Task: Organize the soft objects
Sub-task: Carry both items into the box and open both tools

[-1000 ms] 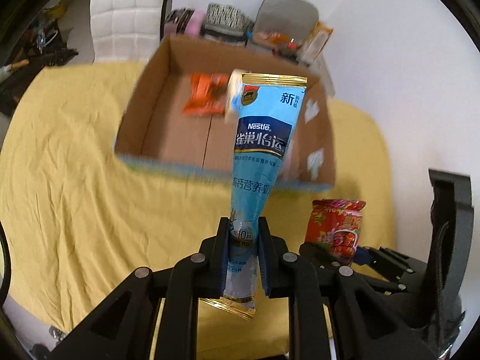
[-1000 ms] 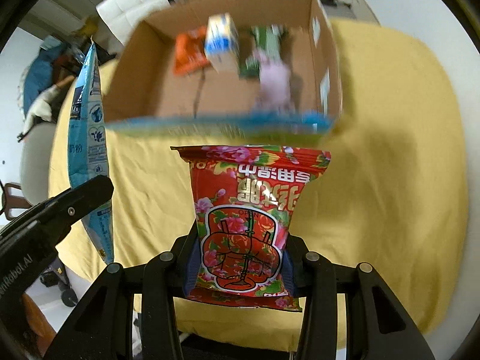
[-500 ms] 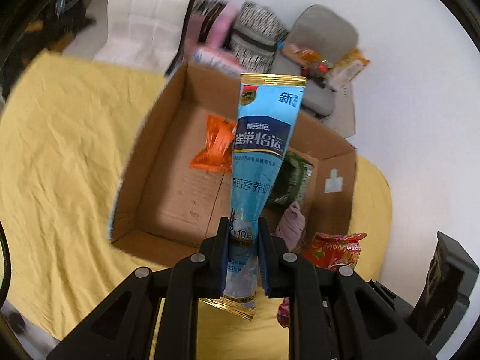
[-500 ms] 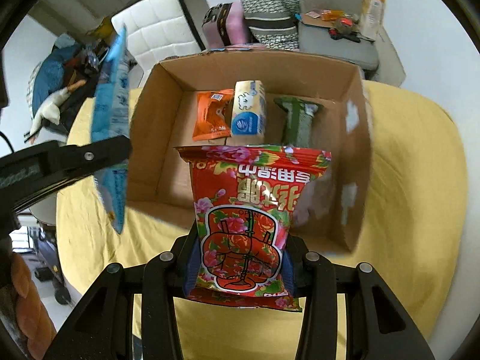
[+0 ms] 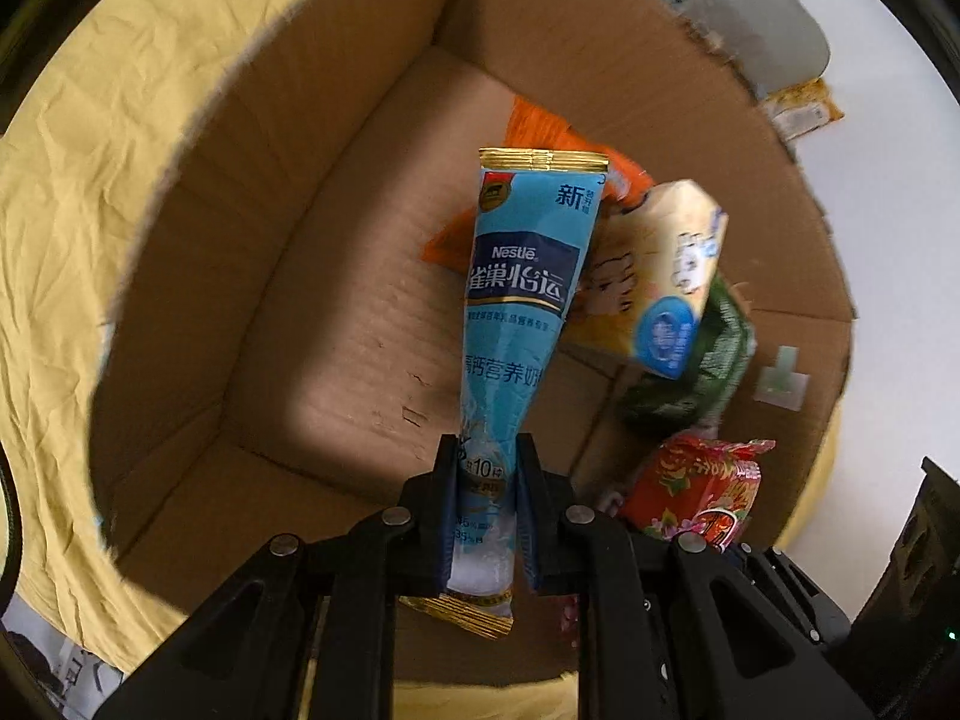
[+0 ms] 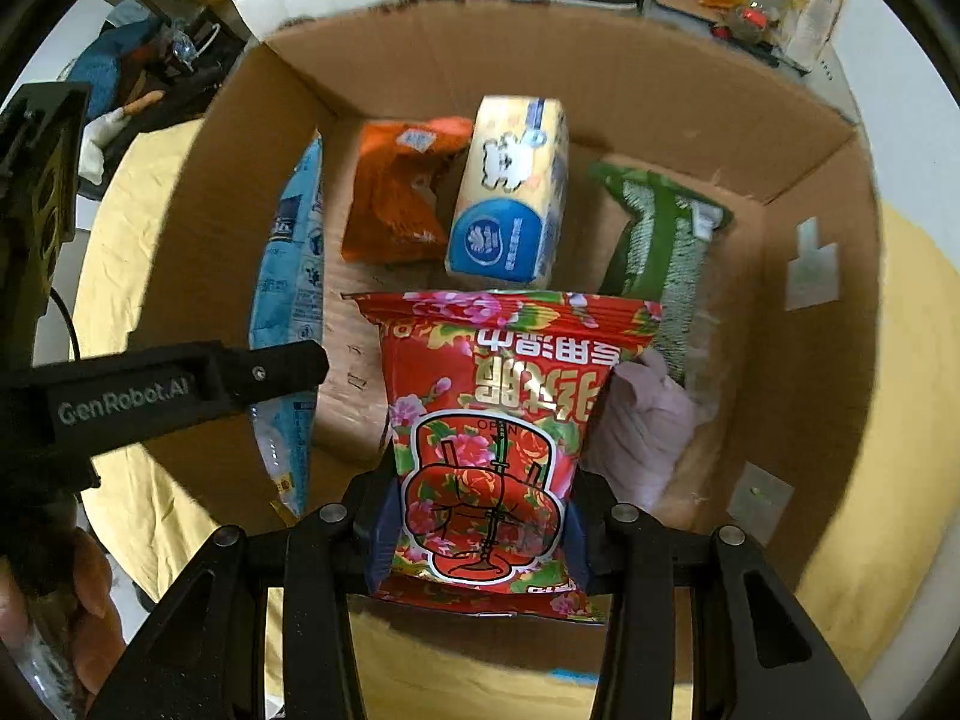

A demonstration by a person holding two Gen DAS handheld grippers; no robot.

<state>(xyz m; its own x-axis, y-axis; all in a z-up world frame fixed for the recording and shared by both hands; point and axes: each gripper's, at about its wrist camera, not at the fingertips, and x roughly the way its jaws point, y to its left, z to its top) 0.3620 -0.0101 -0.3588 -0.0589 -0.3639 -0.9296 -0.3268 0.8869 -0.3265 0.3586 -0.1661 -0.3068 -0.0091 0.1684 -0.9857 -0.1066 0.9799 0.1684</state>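
Holding both packets over the cardboard box: the left gripper pinches the blue pouch, the right gripper pinches the red bag. Release each onto bare floor toward 9 o'clock, clear of the tissue pack at 12 o'clock

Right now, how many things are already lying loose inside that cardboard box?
4: an orange packet at the back left, a tissue pack beside it, a green packet to the right, and a pink soft thing near the front. More may be hidden behind the held red packet.
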